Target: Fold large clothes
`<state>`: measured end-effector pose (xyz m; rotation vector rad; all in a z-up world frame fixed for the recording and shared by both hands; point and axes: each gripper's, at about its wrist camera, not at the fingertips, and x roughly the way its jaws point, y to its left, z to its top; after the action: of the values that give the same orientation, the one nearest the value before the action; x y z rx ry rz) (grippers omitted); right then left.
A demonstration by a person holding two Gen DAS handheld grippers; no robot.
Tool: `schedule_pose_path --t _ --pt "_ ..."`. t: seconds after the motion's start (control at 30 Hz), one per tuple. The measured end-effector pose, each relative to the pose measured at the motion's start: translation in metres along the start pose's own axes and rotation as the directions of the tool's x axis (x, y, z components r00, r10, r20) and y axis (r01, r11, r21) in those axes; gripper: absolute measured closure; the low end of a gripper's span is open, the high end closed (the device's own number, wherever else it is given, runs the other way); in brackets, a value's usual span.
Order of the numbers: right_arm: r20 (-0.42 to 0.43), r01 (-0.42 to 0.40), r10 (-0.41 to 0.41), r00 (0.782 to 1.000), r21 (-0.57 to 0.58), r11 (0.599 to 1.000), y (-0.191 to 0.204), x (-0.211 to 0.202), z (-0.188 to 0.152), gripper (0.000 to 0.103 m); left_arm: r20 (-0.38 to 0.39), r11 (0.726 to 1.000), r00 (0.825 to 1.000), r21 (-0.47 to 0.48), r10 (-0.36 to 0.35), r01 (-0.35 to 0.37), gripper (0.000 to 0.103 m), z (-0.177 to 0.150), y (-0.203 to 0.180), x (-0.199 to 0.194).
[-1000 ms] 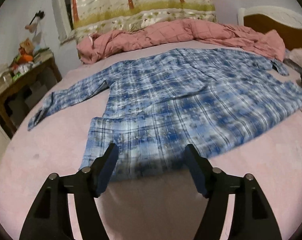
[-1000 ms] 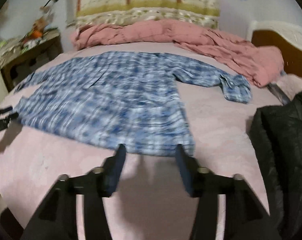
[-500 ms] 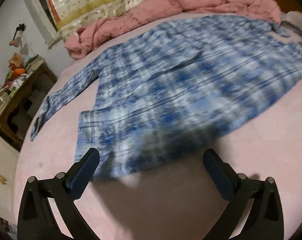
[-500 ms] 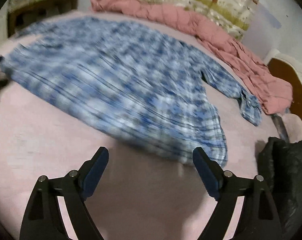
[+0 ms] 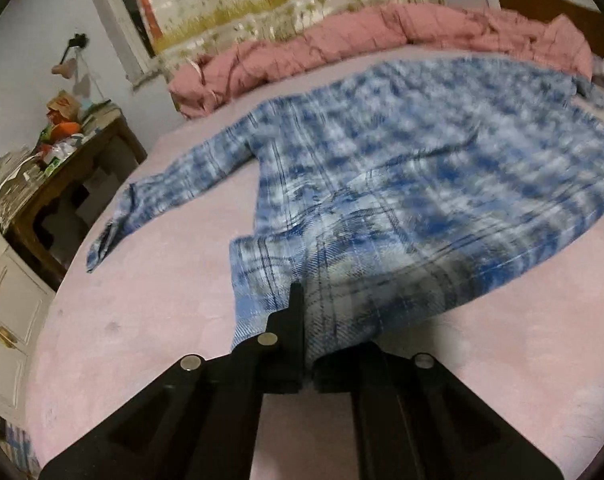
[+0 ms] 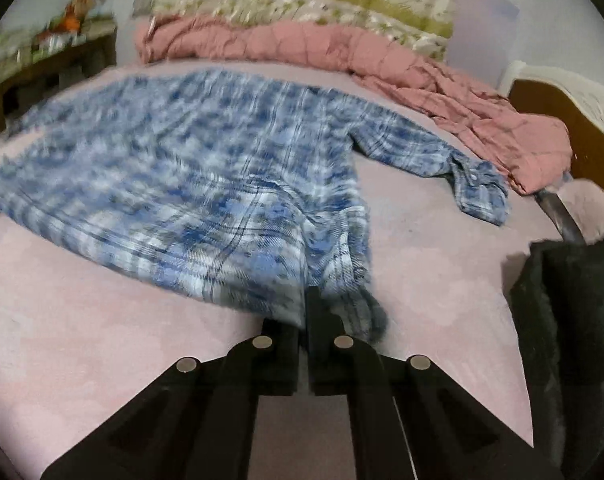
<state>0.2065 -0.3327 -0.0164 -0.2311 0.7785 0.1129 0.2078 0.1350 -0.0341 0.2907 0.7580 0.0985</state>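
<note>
A large blue plaid shirt lies spread on a pink bed, sleeves out to both sides. My left gripper is shut on the shirt's near hem at its left corner, and the cloth lifts a little there. In the right wrist view the same shirt shows, and my right gripper is shut on the hem at its right corner, with the fabric bunched around the fingers. The right sleeve lies out toward the headboard side.
A crumpled pink quilt lies along the far edge of the bed. A cluttered wooden side table stands at the left. A black garment lies at the right bed edge. A wooden bed end stands at far right.
Both grippers were open above the near hem; they have come down and shut on the shirt's two bottom corners. The hem now lifts at both grips.
</note>
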Motion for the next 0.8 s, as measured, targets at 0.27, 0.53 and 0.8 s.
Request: schedule_pose_path --t 0.27,0.53,0.8 --pt "0.068 -0.027 0.026 0.997 0.021 0.999 -0.011 -0.032 0.027 0.100 -0.018 0.997 0.999 -0.064 -0.031 0.029 0.099 0.036 0.020 -0.017" --pt "0.071 0.026 -0.033 0.997 0.107 0.994 -0.019 0.027 0.106 0.101 -0.078 0.986 0.996 -0.160 -0.052 0.039 0.098 0.101 0.037 0.053" --pt "0.016 0.023 -0.027 1.000 0.214 0.977 -0.032 0.119 0.167 0.101 -0.147 0.982 0.989 -0.187 -0.022 -0.006 0.095 0.134 0.034 0.135"
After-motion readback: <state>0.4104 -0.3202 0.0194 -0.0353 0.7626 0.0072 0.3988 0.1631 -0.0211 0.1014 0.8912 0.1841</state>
